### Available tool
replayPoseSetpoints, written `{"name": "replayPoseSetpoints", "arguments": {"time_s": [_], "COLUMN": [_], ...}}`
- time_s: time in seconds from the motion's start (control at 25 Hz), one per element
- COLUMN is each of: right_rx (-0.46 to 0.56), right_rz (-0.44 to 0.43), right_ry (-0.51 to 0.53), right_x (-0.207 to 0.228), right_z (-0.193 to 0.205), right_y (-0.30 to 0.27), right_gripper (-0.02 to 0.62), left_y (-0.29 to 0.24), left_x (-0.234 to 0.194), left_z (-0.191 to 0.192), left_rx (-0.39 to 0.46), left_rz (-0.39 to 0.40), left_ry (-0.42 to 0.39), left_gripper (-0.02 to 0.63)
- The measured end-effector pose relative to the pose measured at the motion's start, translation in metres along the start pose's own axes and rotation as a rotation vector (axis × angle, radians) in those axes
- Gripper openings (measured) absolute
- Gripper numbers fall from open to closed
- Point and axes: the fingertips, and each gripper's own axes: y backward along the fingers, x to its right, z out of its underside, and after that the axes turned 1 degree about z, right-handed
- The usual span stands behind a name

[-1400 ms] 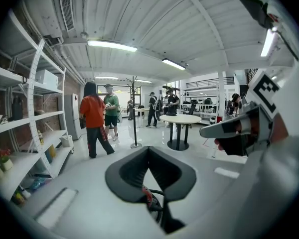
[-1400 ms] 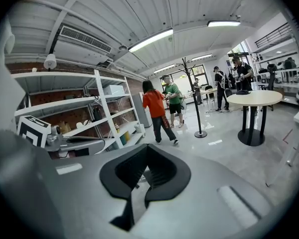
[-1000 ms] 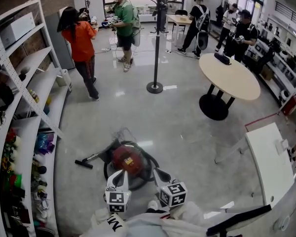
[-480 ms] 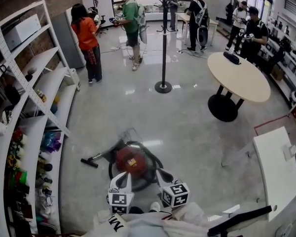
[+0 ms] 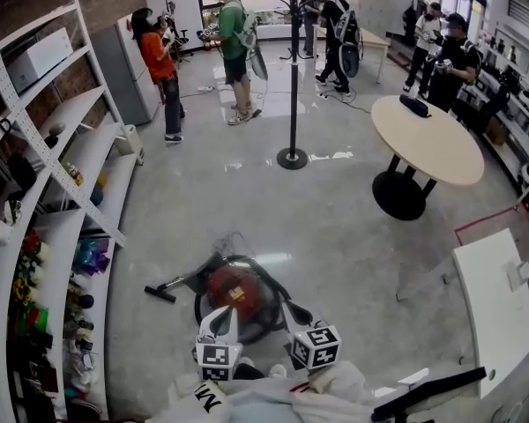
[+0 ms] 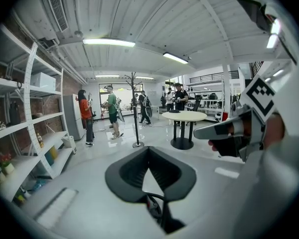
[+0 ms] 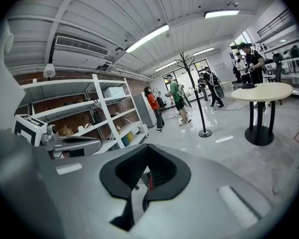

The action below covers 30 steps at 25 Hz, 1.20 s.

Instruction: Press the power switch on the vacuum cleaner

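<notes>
- Glossy grey floor (image 5: 335, 227) spreads across a large workroom, with several people standing at the far end.
- White shelving (image 5: 44, 148) runs along the left wall, its lower shelves crowded with small coloured items.
- A person in an orange top (image 5: 159, 60) stands beyond the shelving, and a person in a green top (image 5: 234, 33) stands just to the right.
- The vacuum cleaner (image 5: 232, 287) is a red canister sitting on the floor low in the head view, just ahead of both tongs.
- A black hose (image 5: 273, 293) loops around the canister, and a floor nozzle (image 5: 159, 293) lies to its left.
- Its power switch cannot be picked out.
- The left tongs (image 5: 219, 318) hang just short of the canister's near edge.
- In the left gripper view these tongs (image 6: 148, 151) are clenched, tips together and grasping nothing.
- The right tongs (image 5: 291, 311) sit beside them at the canister's near right, over the hose.
- In the right gripper view they (image 7: 147, 148) are also clenched and empty, with a sliver of red showing through the gap behind the tips.
- A black coat stand (image 5: 293, 77) rises from a round base mid-room.
- A round desk (image 5: 428, 139) on a black pedestal stands to the right, carrying a dark item.
- A white rectangular desk (image 5: 489, 298) lies at the right edge.
</notes>
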Motion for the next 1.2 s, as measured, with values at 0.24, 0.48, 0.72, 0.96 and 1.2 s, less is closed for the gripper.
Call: {"name": "replayPoseSetpoints", "arguments": {"time_s": [0.24, 0.48, 0.72, 0.96, 1.2], "right_rx": [-0.011, -0.019, -0.020, -0.028, -0.042], "right_rz": [-0.028, -0.029, -0.024, -0.005, 0.027], "right_ry": [0.020, 0.037, 0.055, 0.067, 0.070], "right_x": [-0.014, -0.027, -0.041, -0.053, -0.061], "right_z": [-0.004, -0.012, -0.021, -0.023, -0.020], "right_y": [-0.017, -0.040, -0.057, -0.070, -0.078], "right_gripper": [0.000, 0.000, 0.000, 0.000, 0.000], "left_y": [-0.001, -0.004, -0.010, -0.011, -0.008], "left_x": [-0.022, -0.049, -0.073, -0.092, -0.107], "left_z": [-0.001, -0.002, -0.008, -0.007, 0.004], "left_rx": [0.005, 0.013, 0.026, 0.033, 0.024], "left_rz": [-0.033, -0.044, -0.038, -0.027, -0.014], "left_ry": [0.017, 0.032, 0.043, 0.056, 0.077], "left_gripper": [0.000, 0.000, 0.000, 0.000, 0.000]}}
